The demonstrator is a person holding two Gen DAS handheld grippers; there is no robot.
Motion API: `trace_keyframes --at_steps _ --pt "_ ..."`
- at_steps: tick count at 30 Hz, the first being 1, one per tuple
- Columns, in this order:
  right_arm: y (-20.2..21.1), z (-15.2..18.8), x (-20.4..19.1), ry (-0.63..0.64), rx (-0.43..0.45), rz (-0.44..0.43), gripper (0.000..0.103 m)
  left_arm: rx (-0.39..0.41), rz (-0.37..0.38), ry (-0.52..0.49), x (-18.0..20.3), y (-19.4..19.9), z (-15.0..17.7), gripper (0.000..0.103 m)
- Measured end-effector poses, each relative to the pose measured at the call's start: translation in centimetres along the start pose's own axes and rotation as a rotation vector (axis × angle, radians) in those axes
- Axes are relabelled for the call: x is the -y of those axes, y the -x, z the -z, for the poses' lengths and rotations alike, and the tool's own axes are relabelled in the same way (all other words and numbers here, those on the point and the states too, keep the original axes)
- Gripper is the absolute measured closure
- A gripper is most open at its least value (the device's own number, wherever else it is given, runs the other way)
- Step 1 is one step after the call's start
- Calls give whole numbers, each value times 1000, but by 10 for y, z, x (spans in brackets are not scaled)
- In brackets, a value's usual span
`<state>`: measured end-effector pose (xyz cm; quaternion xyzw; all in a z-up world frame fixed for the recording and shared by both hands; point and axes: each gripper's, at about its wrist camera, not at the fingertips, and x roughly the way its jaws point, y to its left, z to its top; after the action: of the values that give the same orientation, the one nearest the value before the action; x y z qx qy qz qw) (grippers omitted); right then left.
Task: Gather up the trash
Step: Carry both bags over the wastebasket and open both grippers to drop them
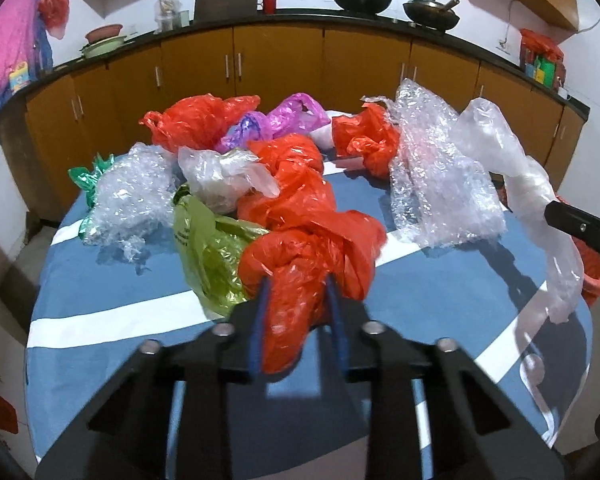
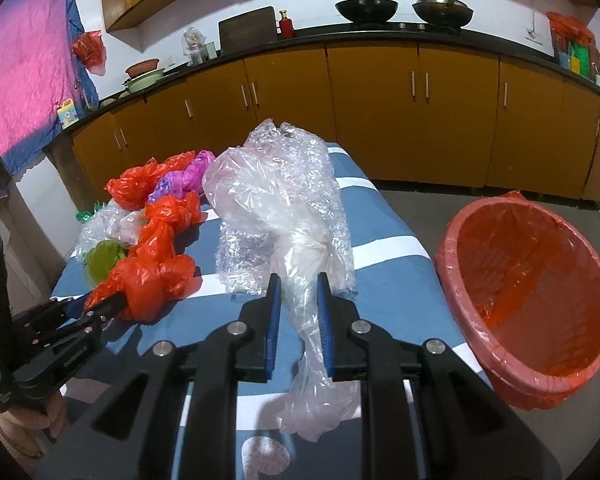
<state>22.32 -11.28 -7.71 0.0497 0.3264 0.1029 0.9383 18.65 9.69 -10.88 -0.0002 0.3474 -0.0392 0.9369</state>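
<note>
My left gripper (image 1: 297,280) is shut on a knotted red plastic bag (image 1: 312,256) at the near edge of the pile; it also shows in the right wrist view (image 2: 112,300) with that red bag (image 2: 152,276). My right gripper (image 2: 298,280) is shut on a clear plastic bag (image 2: 268,204) and holds it above the table; the clear bag hangs in the left wrist view (image 1: 528,184). A red-lined trash bin (image 2: 528,280) stands on the floor right of the table.
On the blue striped tablecloth (image 1: 120,280) lie bubble wrap (image 1: 440,176), a green bag (image 1: 208,248), more red bags (image 1: 200,120), a purple bag (image 1: 296,114) and clear wrap (image 1: 132,196). Brown cabinets (image 2: 372,112) run behind.
</note>
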Motion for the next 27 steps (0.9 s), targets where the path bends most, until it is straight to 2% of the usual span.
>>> trace_keyframes --at_steps 4,15,19,27 --pt "7 0 4 -8 13 3 84 13 20 0 3 9 0 88" --pt "40 -5 18 -25 80 -7 84 109 54 5 14 62 -15 89" --pt "52 -8 31 -35 104 13 84 153 79 -7 31 76 -30 89" --pt "79 -11 107 -123 147 173 85 190 181 -37 98 70 -68 89"
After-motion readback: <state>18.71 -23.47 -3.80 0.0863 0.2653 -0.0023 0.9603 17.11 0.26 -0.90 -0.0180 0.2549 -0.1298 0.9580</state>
